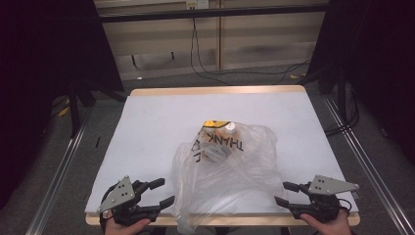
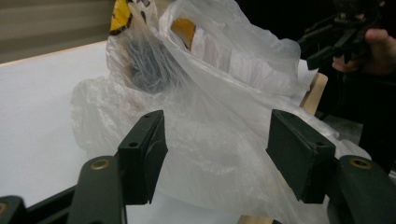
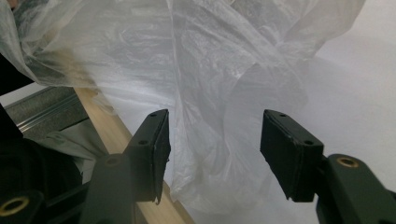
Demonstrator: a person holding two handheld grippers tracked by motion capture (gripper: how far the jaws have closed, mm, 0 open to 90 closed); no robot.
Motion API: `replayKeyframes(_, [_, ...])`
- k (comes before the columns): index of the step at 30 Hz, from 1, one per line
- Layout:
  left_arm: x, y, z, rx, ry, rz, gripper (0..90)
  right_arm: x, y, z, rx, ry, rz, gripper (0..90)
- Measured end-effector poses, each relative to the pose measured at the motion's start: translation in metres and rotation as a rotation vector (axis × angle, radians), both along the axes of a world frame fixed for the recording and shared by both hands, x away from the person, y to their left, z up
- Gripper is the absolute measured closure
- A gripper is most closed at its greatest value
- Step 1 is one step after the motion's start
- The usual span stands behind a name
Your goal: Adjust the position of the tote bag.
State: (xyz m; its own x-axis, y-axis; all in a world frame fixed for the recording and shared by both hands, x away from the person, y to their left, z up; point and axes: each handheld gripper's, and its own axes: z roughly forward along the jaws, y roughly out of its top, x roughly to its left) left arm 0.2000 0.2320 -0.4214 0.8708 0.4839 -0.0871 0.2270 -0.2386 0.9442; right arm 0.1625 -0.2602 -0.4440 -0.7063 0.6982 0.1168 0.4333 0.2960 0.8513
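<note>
- Covering most of the bench: white table [image 1: 161, 127] top with a wooden rim, dark floor and loose cables beyond the far edge.
- Clear plastic bag [image 1: 227, 171] lies crumpled at the middle of the near half, between the two grippers; its lower end droops over the near edge. Black "THANK" lettering reads upside down on it, and a yellow patch shows at its far end.
- Inside the bag, toward its far end: a small item with a white cap [image 1: 230, 128]; the rest of the contents are too blurred to tell.
- Left gripper [image 1: 164, 192] at the near-left corner, pointed right at the bag. Jaws parted, nothing clamped; in the left gripper view the film sits ahead of the pads, not pinched.
- Right gripper [image 1: 285, 193] at the near-right corner, pointed left at the bag. Jaws likewise apart and holding nothing; bag film lies beyond them, right by the wooden edge.
</note>
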Motion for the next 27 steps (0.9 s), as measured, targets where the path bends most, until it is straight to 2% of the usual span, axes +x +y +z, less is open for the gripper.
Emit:
replayKeyframes(3, [-0.001,0.000,0.002,-0.009,0.000,-0.007,33.8,0.001,0.002,-0.001,-0.009,0.007,0.009,42.4])
replayKeyframes(4, [-0.001,-0.001,0.004,0.002,-0.013,-0.012,33.1,0.003,0.003,-0.001,-0.007,0.012,0.015,42.4])
replayKeyframes(5, [-0.002,-0.003,0.005,-0.001,-0.009,-0.013,32.8,0.005,0.004,-0.002,-0.006,0.014,0.019,42.5])
replayKeyframes(7, [-0.003,-0.004,0.006,-0.003,-0.016,-0.037,30.8,0.012,0.009,-0.004,-0.016,0.032,0.041,42.5])
replayKeyframes(9, [-0.007,-0.007,0.007,0.009,-0.019,-0.039,29.1,0.017,0.013,-0.007,-0.031,0.051,0.056,44.0])
replayKeyframes(12, [-0.011,-0.012,0.009,-0.004,-0.015,-0.070,27.8,0.020,0.016,-0.009,-0.050,0.059,0.070,53.7])
replayKeyframes(13, [-0.012,-0.013,0.010,-0.001,-0.020,-0.079,27.5,0.020,0.016,-0.009,-0.049,0.061,0.072,55.4])
replayKeyframes(14, [-0.013,-0.014,0.012,-0.003,-0.023,-0.083,26.7,0.020,0.015,-0.009,-0.041,0.065,0.071,64.3])
replayKeyframes(15, [-0.016,-0.016,0.012,-0.010,-0.026,-0.095,26.7,0.020,0.015,-0.009,-0.041,0.065,0.071,64.3])
replayKeyframes(17, [-0.019,-0.020,0.012,0.004,-0.033,-0.110,26.4,0.019,0.014,-0.009,-0.030,0.065,0.064,73.0])
replayKeyframes(18, [-0.019,-0.023,0.010,0.009,-0.030,-0.124,26.3,0.020,0.013,-0.009,-0.027,0.064,0.062,76.8])
replayKeyframes(19, [-0.019,-0.025,0.009,0.024,-0.025,-0.115,26.1,0.019,0.013,-0.008,-0.026,0.059,0.059,80.3])
replayKeyframes(21, [-0.019,-0.028,0.006,0.019,-0.004,-0.135,25.4,0.019,0.012,-0.008,-0.020,0.059,0.054,81.4])
replayKeyframes(25, [-0.017,-0.033,-0.002,0.063,0.018,-0.145,25.1,0.020,0.010,-0.008,-0.002,0.056,0.045,86.8])
replayKeyframes(26, [-0.015,-0.033,-0.006,0.093,0.025,-0.141,25.2,0.020,0.009,-0.007,-0.001,0.055,0.044,87.6])
replayKeyframes(27, [-0.013,-0.034,-0.010,0.087,0.047,-0.142,25.4,0.020,0.009,-0.007,0.003,0.054,0.043,88.0])
